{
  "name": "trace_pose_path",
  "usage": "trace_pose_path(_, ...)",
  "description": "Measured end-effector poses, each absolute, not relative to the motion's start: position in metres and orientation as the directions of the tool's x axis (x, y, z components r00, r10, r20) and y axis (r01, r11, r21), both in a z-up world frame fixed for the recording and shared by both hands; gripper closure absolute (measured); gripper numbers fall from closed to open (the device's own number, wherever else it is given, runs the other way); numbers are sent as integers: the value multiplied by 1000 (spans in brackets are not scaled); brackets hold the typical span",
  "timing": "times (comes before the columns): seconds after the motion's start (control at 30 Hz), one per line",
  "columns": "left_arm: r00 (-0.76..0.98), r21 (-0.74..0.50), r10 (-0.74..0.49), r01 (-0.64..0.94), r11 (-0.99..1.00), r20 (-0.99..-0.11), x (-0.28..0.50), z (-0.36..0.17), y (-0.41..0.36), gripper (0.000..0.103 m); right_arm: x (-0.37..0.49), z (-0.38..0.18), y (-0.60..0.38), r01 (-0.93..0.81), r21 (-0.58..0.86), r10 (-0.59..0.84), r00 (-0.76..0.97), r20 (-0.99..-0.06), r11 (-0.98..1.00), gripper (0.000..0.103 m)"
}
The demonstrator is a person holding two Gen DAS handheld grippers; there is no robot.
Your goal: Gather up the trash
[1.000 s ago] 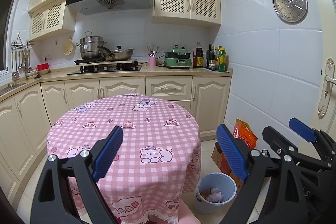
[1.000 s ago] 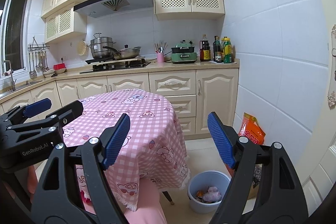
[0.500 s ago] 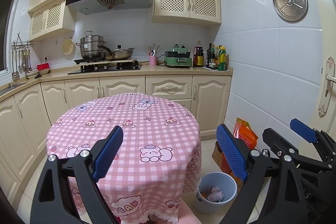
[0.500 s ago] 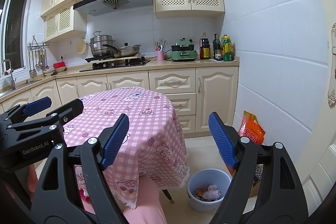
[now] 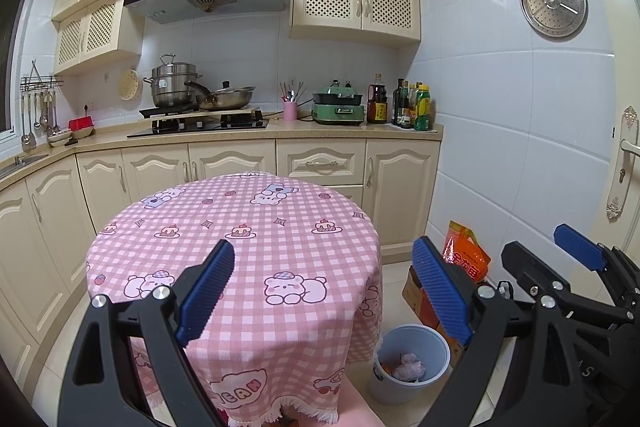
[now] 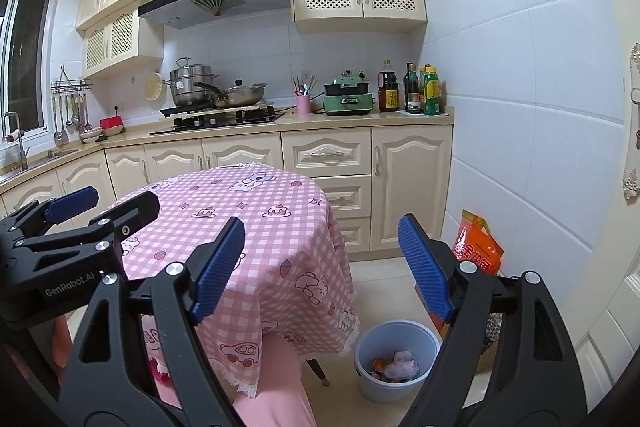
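Both tools are held low and level. The left gripper (image 5: pixel 324 287) and right gripper (image 6: pixel 322 265) have jaws spread wide, holding nothing. Just beyond, a round table (image 5: pixel 240 227) in pink checked cloth shows no litter on top. The trash (image 6: pixel 396 371) lies in a grey-blue bin (image 6: pixel 394 341) on the floor beside it. Scanning slowly seems wise. An orange bag (image 6: pixel 478 251) stands near the bin; kitchen counters (image 5: pixel 280 133) lie beyond.

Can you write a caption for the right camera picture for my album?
Both grippers open, empty, above the pink table; trash sits in the blue bin.
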State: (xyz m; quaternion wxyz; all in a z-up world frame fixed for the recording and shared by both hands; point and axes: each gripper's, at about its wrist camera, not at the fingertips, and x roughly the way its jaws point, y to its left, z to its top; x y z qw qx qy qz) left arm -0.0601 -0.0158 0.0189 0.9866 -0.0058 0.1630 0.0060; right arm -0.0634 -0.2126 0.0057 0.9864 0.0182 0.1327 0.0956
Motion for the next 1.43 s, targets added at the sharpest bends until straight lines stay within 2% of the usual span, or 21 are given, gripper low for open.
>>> trace_pose_path(1.43,936,-20,13,-21,1000,-351,-54,10,-18,14,-60,-3,-214,-180,57,189,941,-282,982,22)
